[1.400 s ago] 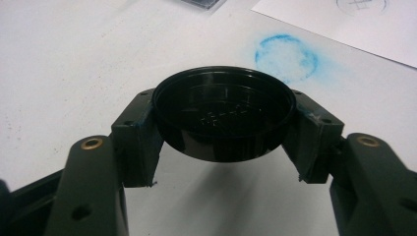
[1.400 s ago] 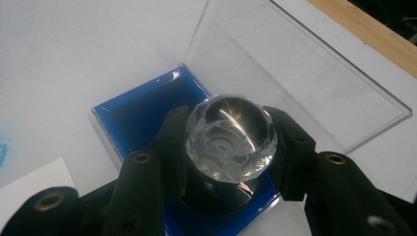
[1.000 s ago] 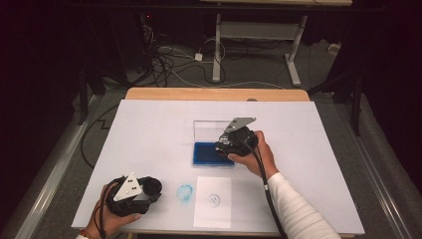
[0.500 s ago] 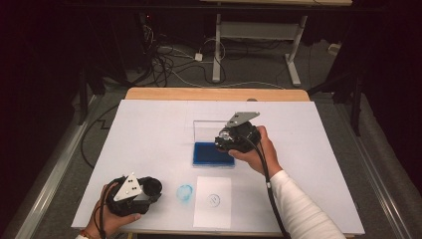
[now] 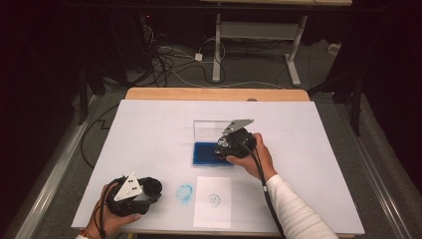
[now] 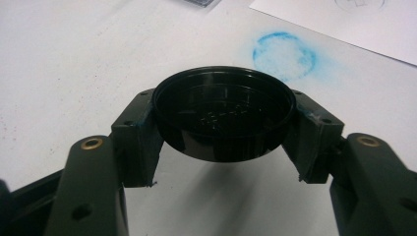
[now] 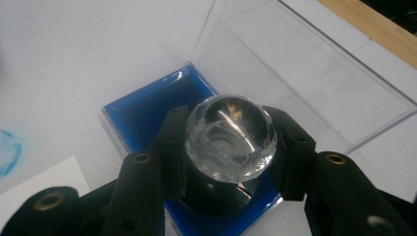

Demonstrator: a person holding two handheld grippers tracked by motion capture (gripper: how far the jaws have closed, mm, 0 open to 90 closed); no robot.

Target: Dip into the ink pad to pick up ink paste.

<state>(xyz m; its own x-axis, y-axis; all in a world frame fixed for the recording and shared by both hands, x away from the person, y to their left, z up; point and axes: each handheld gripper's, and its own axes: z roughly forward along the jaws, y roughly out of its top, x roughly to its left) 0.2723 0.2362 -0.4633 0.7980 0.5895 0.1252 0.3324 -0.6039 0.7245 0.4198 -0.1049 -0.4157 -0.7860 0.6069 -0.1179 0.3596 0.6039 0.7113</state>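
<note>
gripping tight on both sides right now. my right gripper [image 7: 230, 142] has its two black jaws closed on a clear faceted glass knob [image 7: 231, 138], round and glossy with cut edges that catch the light, and it sits on a dark round base pinched between the pads. i see that stamp held right over the blue ink pad tray [image 7: 147, 113], a shallow square with a bright blue rim and a darker felt-looking bed; i can't tell whether the base is touching the pad. behind it stands the tray's clear plastic lid [image 7: 305, 73], hinged up and see-through.

over on the other hand, my left gripper [image 6: 223, 128] has its jaws spread wide and clamped on a round black plastic cap [image 6: 223, 120], shiny, shallow, open side up, held clear above the white tabletop [image 6: 74, 59]. i see blue ink smudges on the jaw pads.

from the high view, my right gripper [image 5: 234, 144] is at mid-table over the tray, my left gripper [image 5: 133, 193] is near the front-left edge. between them lies a smudgy blue ink ring [image 5: 185, 192] printed on the table, and just beside it a white paper sheet [image 5: 213, 203] with one faint round stamp mark.

counting up: two grippers, one stamp, one cap, one tray, one sheet, one blue ring.
</note>
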